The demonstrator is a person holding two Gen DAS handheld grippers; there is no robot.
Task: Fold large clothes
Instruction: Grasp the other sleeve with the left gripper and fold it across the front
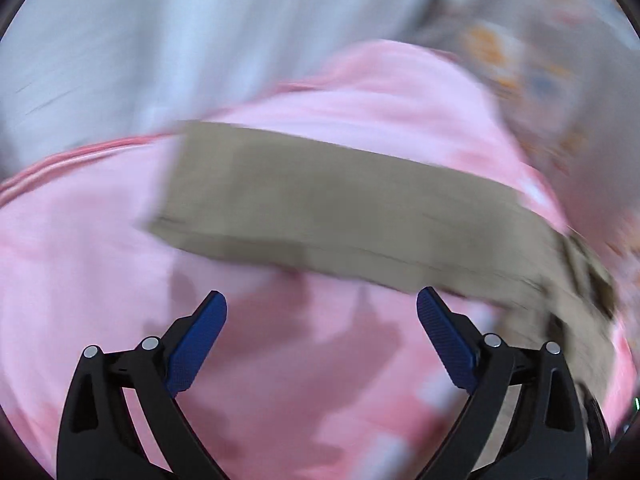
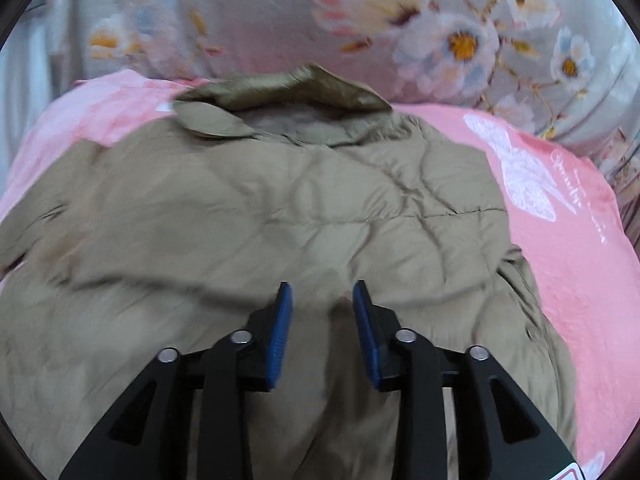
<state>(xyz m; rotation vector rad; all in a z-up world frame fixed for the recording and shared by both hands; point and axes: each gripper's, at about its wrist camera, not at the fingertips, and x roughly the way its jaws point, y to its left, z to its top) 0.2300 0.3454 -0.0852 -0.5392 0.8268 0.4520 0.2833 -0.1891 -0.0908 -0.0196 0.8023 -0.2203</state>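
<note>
We see the sleeve (image 1: 340,204) lying crosswise just ahead of our empty, spread left gripper (image 1: 322,304); the right gripper (image 2: 322,292), part-open and empty, hangs over the jacket (image 2: 280,208) body.

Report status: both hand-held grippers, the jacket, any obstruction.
Left hand-held gripper wide open, empty, over pink blanket. Right hand-held gripper part open, empty, over khaki jacket. Jacket sleeve stretched out. No obstruction seen.

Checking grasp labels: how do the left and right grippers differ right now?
Left gripper has its jaws spread wide; right gripper shows a narrower gap. Left hangs over the pink blanket with the tan jacket's sleeve beyond its tips; right hangs over the tan jacket body. The left view is heavily blurred, the right fairly sharp. Shared: blue pads, nothing between either pair.
</note>
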